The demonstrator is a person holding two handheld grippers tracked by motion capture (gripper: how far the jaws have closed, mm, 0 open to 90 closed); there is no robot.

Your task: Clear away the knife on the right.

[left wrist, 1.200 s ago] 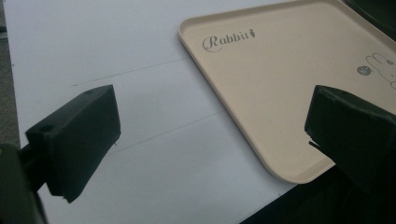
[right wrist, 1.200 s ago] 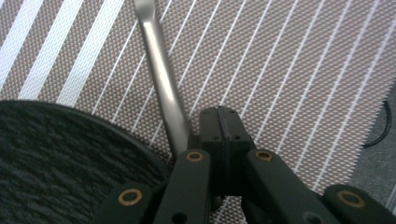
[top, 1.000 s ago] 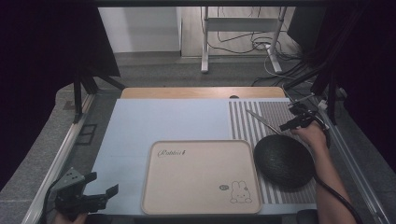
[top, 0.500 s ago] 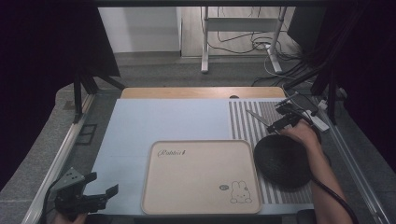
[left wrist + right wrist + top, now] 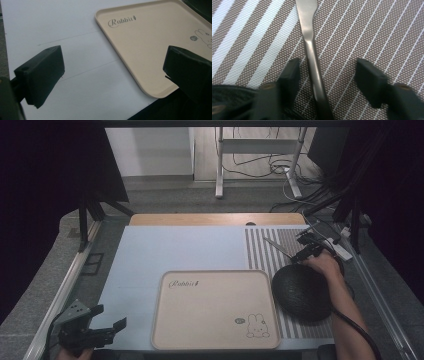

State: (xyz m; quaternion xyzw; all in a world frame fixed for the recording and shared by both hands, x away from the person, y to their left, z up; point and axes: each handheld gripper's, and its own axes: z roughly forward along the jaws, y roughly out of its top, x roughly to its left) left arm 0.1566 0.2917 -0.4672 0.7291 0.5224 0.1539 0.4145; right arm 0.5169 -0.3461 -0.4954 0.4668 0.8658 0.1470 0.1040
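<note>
Looking along my right gripper (image 5: pixel 327 75), I see its two black jaws spread wide apart. Between them lies a slim, dull-grey metal utensil handle (image 5: pixel 312 52), nearer the left-hand jaw and touching neither. It widens into a flat end ahead of the jaws. Everything rests on a woven brown placemat with white stripes (image 5: pixel 367 32). A dark rounded edge (image 5: pixel 227 95) sits beside the left-hand jaw.

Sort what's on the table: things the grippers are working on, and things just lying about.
In hand: metal utensil between the open right gripper jaws, on the striped placemat.

Lying about: beige tray, black bowl; left gripper idle, open.
</note>
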